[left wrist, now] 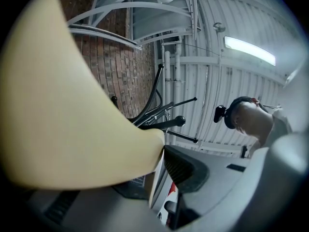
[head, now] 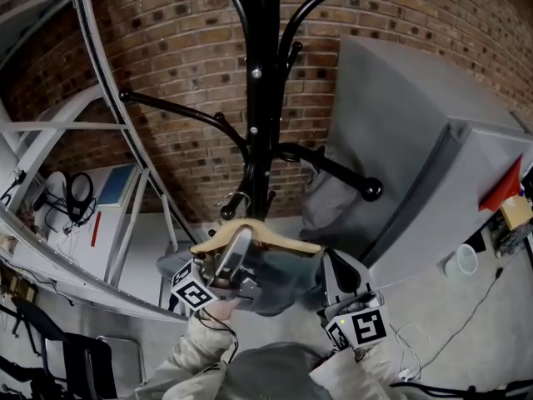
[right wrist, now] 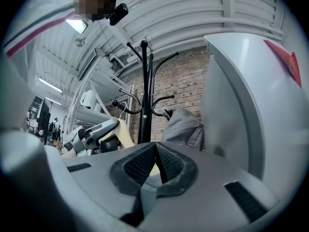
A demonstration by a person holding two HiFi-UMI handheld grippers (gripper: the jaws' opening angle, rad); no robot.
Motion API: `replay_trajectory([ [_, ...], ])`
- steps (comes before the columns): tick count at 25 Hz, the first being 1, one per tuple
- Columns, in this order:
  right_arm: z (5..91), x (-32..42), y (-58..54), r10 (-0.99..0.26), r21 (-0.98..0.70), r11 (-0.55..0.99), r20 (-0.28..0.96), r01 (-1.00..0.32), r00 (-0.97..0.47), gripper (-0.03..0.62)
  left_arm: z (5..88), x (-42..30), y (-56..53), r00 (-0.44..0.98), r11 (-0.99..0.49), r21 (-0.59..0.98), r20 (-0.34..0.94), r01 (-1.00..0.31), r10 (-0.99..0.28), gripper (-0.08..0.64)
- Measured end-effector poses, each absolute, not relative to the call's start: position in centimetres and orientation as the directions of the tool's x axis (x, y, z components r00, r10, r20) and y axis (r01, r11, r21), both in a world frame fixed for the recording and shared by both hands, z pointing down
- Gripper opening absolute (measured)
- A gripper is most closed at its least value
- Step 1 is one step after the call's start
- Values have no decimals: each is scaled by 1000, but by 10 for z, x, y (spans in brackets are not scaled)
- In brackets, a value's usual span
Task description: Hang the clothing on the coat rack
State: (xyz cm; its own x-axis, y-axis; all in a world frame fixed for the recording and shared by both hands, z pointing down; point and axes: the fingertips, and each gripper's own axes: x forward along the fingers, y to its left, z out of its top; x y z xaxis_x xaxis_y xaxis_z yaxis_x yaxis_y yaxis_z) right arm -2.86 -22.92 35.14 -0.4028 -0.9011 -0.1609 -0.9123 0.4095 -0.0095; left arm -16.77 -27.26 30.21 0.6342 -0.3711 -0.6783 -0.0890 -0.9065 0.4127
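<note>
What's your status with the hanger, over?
Left gripper shut on wooden hanger. Right gripper shut on gray clothing. Hanger held up at coat rack, hook not clearly on. Another gray garment close beside the rack.

One black coat rack (head: 265, 98), one wooden hanger (head: 275, 238), two grey garments (head: 287, 283), one grey cabinet (head: 408, 140). Two grippers: left gripper (head: 240, 252), right gripper (head: 331, 261).

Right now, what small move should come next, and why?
Probably lift the left tongs, shut on the pale wooden hanger carrying the grey garment, a little up and right: its metal hook hangs beside the black coat rack pole, not yet over the ball-tipped arm.
</note>
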Motion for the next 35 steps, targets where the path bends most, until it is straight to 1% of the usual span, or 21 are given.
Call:
replay_trajectory([
  [8,353,-25,-238,-902,-21,409,-160,-912,-401,25,316,-166,-289,632,-892,444,-667,-89,-395,101],
  [35,367,-20,-255,-894,-39,437,-131,-899,-429,25,327,-159,-307,633,-892,443,-667,-85,-392,103],
])
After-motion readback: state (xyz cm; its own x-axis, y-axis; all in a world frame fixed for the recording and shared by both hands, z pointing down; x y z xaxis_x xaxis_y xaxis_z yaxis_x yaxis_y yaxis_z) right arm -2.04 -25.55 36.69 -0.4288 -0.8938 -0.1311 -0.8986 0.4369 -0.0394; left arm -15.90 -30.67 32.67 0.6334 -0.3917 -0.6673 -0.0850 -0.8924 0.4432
